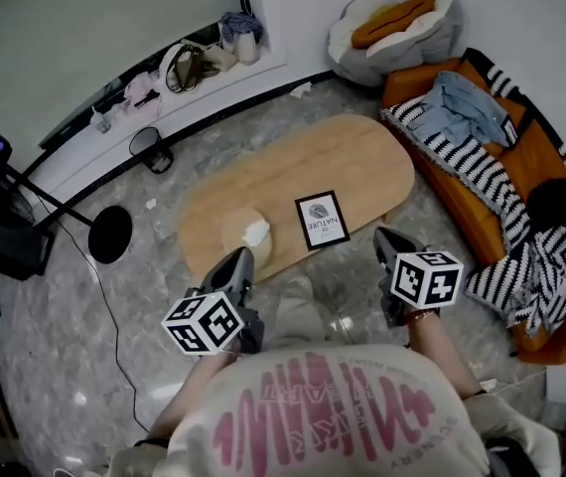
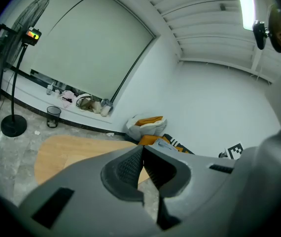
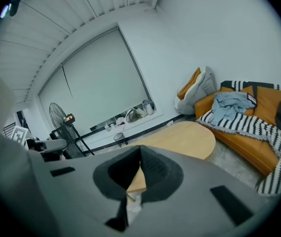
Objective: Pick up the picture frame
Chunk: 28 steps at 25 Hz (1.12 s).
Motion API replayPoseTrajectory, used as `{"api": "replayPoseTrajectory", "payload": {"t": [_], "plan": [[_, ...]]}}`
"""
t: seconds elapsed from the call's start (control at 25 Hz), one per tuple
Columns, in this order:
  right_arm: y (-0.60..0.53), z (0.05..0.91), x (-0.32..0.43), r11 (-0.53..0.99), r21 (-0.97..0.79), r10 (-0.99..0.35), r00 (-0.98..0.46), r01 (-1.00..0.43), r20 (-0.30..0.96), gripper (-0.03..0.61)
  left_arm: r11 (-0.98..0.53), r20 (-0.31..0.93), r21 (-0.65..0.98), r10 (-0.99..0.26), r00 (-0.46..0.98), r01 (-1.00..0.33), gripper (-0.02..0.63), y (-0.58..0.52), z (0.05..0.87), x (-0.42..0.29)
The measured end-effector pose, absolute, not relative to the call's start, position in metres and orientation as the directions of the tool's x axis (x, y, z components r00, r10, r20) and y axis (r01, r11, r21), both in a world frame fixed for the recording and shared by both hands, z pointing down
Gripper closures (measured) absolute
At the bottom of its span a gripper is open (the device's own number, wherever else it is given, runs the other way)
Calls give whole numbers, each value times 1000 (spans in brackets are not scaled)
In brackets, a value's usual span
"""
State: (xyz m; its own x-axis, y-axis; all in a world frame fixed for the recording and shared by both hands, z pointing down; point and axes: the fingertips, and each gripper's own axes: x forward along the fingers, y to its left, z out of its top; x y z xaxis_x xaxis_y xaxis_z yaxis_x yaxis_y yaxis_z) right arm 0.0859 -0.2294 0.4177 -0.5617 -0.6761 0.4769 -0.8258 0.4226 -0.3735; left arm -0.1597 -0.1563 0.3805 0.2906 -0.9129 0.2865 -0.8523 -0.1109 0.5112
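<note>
Head view: the picture frame (image 1: 322,220) lay flat on the oval wooden table (image 1: 362,157), near its front edge, with a crumpled white object (image 1: 255,232) just to its left. The left gripper (image 1: 235,264) and right gripper (image 1: 390,240) hung over the floor short of the table, one on each side of the frame and apart from it. In the two gripper views, both pairs of jaws were pressed together at the tips, with nothing between them. An orange sofa (image 1: 532,163) stood to the right.
</note>
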Motion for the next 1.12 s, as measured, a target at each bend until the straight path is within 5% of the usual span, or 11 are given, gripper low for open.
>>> {"api": "replayPoseTrajectory", "payload": {"t": [1.12], "plan": [[-369, 609, 55, 249, -515, -477, -566, -821, 672, 573, -1, 545, 544, -760, 354, -839, 611, -295, 554, -162]]}}
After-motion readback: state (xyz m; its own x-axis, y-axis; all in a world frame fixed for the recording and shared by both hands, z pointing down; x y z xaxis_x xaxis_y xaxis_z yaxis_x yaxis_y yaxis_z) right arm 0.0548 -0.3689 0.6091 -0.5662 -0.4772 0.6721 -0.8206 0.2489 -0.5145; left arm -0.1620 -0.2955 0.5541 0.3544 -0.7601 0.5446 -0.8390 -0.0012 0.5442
